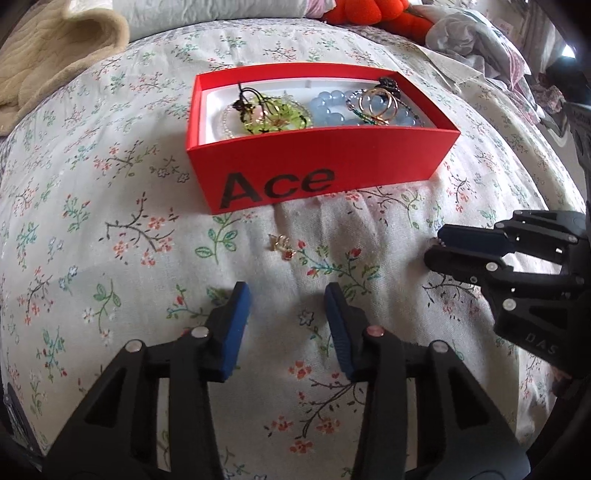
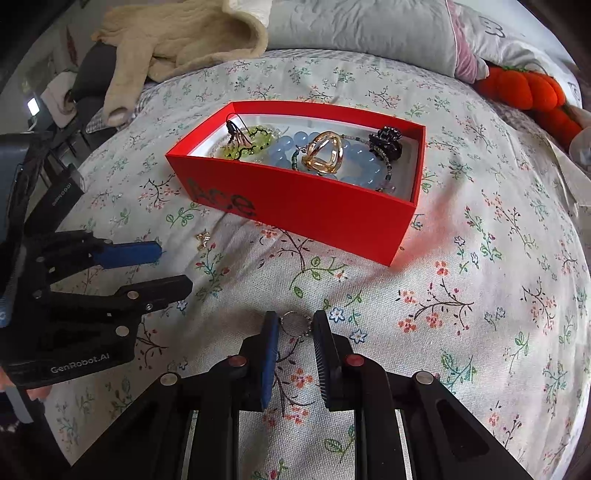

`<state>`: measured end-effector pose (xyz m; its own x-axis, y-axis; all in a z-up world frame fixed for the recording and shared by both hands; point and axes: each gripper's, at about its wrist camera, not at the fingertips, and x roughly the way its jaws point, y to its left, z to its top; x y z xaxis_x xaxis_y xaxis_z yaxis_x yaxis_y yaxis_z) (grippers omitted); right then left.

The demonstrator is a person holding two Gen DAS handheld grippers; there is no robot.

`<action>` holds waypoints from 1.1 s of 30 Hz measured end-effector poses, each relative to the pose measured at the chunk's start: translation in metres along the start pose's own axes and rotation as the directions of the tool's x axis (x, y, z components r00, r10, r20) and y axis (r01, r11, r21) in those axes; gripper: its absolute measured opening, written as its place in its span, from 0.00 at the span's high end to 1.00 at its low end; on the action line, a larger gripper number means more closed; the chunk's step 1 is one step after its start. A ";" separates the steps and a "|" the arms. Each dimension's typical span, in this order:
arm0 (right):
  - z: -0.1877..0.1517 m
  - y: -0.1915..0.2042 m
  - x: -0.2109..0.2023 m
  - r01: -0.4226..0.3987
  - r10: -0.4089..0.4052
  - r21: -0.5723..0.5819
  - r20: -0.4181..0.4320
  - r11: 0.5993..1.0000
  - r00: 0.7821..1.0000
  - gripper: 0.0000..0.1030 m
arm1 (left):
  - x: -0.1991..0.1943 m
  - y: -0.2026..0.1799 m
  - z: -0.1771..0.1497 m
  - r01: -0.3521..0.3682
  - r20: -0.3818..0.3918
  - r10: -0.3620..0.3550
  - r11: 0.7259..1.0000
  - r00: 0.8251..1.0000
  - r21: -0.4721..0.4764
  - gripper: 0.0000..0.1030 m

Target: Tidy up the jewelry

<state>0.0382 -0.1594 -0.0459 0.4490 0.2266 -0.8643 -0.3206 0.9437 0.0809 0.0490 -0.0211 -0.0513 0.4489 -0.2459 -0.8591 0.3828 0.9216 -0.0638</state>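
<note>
A red "Ace" box (image 1: 325, 173) (image 2: 332, 214) lies on the floral bedspread, holding a blue bead bracelet (image 1: 328, 107) (image 2: 354, 166), a green pendant (image 1: 273, 118) (image 2: 247, 146), a gold hoop piece (image 1: 380, 107) (image 2: 323, 153) and a black flower piece (image 2: 386, 144). A small gold earring (image 1: 281, 246) (image 2: 203, 238) lies on the bed in front of the box. My left gripper (image 1: 288, 295) (image 2: 173, 267) is open and empty, just short of the earring. My right gripper (image 2: 295, 325) (image 1: 432, 249) has its jaws narrowly apart around a small silver ring with a bead chain (image 2: 293, 324) on the bed.
A beige blanket (image 2: 177, 40) and grey pillow (image 2: 362, 33) lie at the back. An orange plush pumpkin (image 2: 528, 88) sits at the back right. The bed edge falls away at the left of the right wrist view.
</note>
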 end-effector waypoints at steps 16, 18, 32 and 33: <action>-0.020 -0.021 -0.017 -0.011 0.012 0.026 -0.010 1.000 1.000 0.82 | 0.011 0.010 0.014 0.046 0.049 -0.043 0.997 0.998 -0.063 0.76; -0.019 -0.022 -0.017 -0.011 0.011 0.034 -0.009 0.999 1.000 0.82 | 0.011 0.009 0.015 0.037 0.042 -0.034 0.997 0.999 -0.065 0.78; -0.011 -0.027 -0.019 -0.003 0.004 0.068 -0.008 0.998 1.000 0.81 | 0.008 0.016 0.020 0.023 0.002 -0.023 0.993 1.000 -0.117 0.94; -0.009 -0.028 -0.020 -0.004 0.004 0.079 -0.009 0.997 1.000 0.81 | 0.007 0.016 0.020 0.025 -0.004 -0.025 0.993 1.000 -0.120 0.94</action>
<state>0.0305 -0.1926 -0.0360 0.4399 0.2286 -0.8685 -0.2558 0.9589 0.1228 0.0748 -0.0138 -0.0485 0.4358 -0.2680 -0.8592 0.2945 0.9446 -0.1452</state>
